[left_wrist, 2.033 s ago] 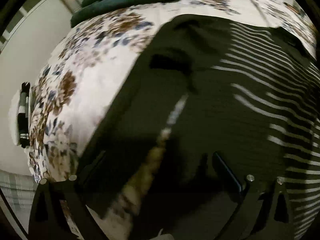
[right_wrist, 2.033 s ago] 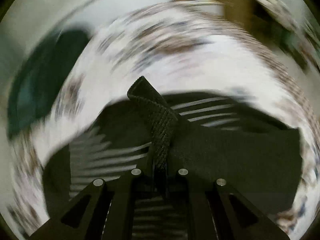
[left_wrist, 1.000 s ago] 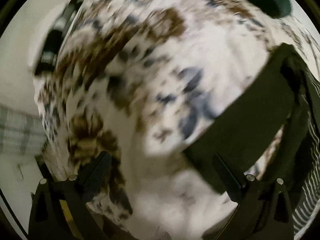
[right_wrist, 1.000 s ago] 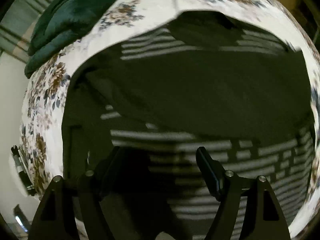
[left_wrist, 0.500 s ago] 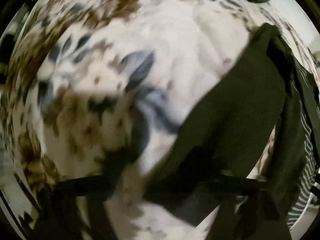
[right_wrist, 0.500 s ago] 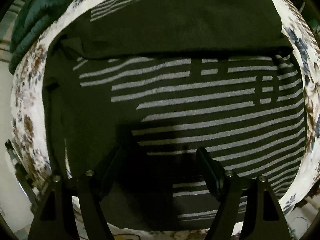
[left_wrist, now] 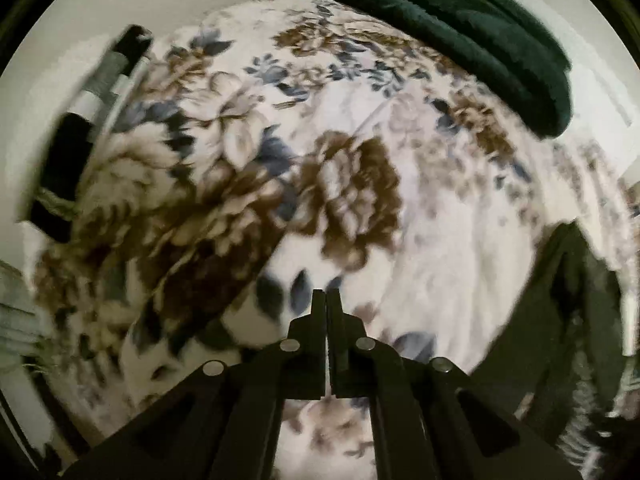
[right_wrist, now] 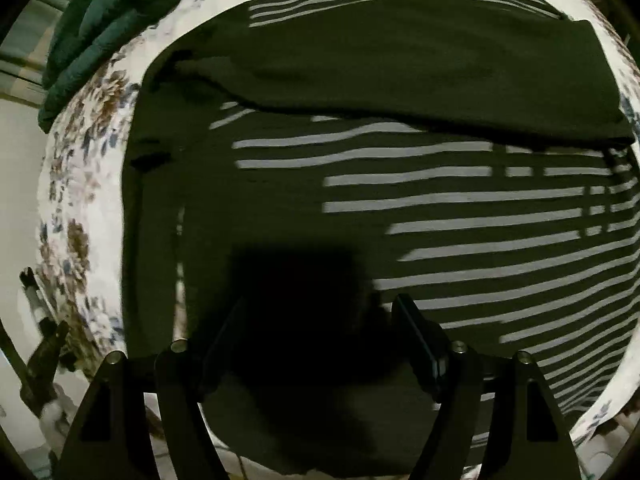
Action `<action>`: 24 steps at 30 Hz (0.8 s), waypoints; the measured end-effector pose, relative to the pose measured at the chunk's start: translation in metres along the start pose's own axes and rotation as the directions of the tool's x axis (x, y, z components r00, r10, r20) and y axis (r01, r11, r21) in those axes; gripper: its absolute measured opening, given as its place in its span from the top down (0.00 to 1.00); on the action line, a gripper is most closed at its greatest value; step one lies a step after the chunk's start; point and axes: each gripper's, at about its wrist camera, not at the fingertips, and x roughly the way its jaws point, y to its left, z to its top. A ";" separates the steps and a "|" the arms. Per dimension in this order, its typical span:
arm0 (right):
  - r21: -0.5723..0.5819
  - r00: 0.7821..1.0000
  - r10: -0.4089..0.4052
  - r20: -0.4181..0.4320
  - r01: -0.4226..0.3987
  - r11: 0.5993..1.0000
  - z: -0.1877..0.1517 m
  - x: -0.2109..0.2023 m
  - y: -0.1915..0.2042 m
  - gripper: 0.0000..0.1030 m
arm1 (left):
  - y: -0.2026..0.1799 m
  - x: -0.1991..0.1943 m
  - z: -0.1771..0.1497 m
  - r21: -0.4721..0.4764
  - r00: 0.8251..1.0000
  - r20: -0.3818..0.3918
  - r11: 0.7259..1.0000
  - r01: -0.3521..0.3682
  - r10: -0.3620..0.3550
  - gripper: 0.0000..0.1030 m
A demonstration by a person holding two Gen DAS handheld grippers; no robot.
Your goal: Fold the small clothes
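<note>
A dark striped sweater (right_wrist: 400, 184) lies spread on the floral bedspread (right_wrist: 80, 184) in the right wrist view, with one plain dark sleeve (right_wrist: 400, 68) folded across its upper part. My right gripper (right_wrist: 320, 320) is open and empty just above the sweater's near hem. In the left wrist view only a dark edge of the sweater (left_wrist: 560, 300) shows at the right. My left gripper (left_wrist: 326, 300) is shut and empty over the bare bedspread (left_wrist: 280, 160), left of the sweater.
A dark green blanket (left_wrist: 460, 32) lies bunched at the far end of the bed; it also shows in the right wrist view (right_wrist: 92, 28). The bed's left edge drops to a pale floor (left_wrist: 48, 80) with dark objects (left_wrist: 72, 140) on it.
My left gripper has shut empty and swung left, off the sweater's sleeve. My right gripper has let go of the sleeve, opened, and pulled back toward the hem.
</note>
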 end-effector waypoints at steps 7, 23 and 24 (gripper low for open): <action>0.000 0.999 0.017 -0.032 -0.016 1.000 -0.008 -0.001 0.012 0.25 | -0.043 0.035 -0.056 0.029 0.953 -0.234 0.978 0.206 -0.194 0.58; 0.005 0.997 -0.022 -0.080 0.023 1.000 -0.030 0.007 -0.005 0.25 | -0.056 0.039 -0.130 -0.124 0.957 -0.252 0.985 0.119 -0.147 0.65; -0.002 0.996 -0.025 -0.081 0.025 1.000 -0.031 0.008 -0.004 0.25 | -0.059 0.036 -0.130 -0.115 0.967 -0.218 0.987 0.110 -0.133 0.77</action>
